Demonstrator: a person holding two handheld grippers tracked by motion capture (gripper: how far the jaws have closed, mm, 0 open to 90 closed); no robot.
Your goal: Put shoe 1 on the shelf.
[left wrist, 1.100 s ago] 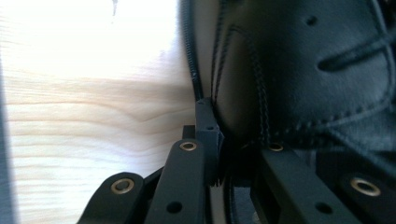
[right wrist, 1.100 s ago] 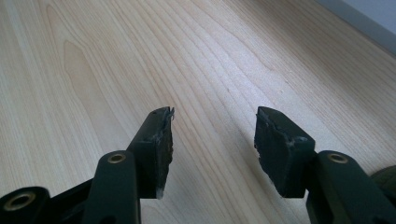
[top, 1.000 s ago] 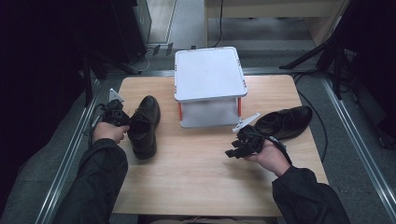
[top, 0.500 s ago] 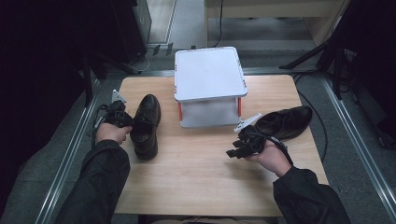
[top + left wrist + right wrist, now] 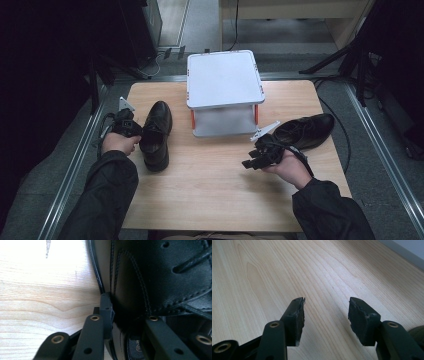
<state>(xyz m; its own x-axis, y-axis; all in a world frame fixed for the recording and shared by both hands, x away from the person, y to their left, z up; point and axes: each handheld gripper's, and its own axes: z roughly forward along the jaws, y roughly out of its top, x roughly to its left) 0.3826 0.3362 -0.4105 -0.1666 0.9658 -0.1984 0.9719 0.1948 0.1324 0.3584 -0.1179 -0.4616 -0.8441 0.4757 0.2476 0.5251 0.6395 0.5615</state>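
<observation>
A black leather lace-up shoe (image 5: 156, 135) lies on the left of the wooden table (image 5: 210, 195), toe toward me. My left gripper (image 5: 137, 131) straddles its side wall at the opening. In the left gripper view one pad (image 5: 106, 307) rests against the outside of the shoe (image 5: 155, 277) and the other jaw reaches inside. Those jaws have just been opening slightly, with the leather wall still between them. A second black shoe (image 5: 305, 131) lies on the right, on its side. My right gripper (image 5: 250, 164) hovers just left of it, open, its jaws (image 5: 325, 312) over bare wood.
A white two-level stand (image 5: 225, 80) with red posts sits at the back middle of the table, between the shoes. Metal rails run along both sides of the table, and dark tripod legs and cables lie on the floor beyond.
None that I can see: both hands and both shoes stay where they were.
</observation>
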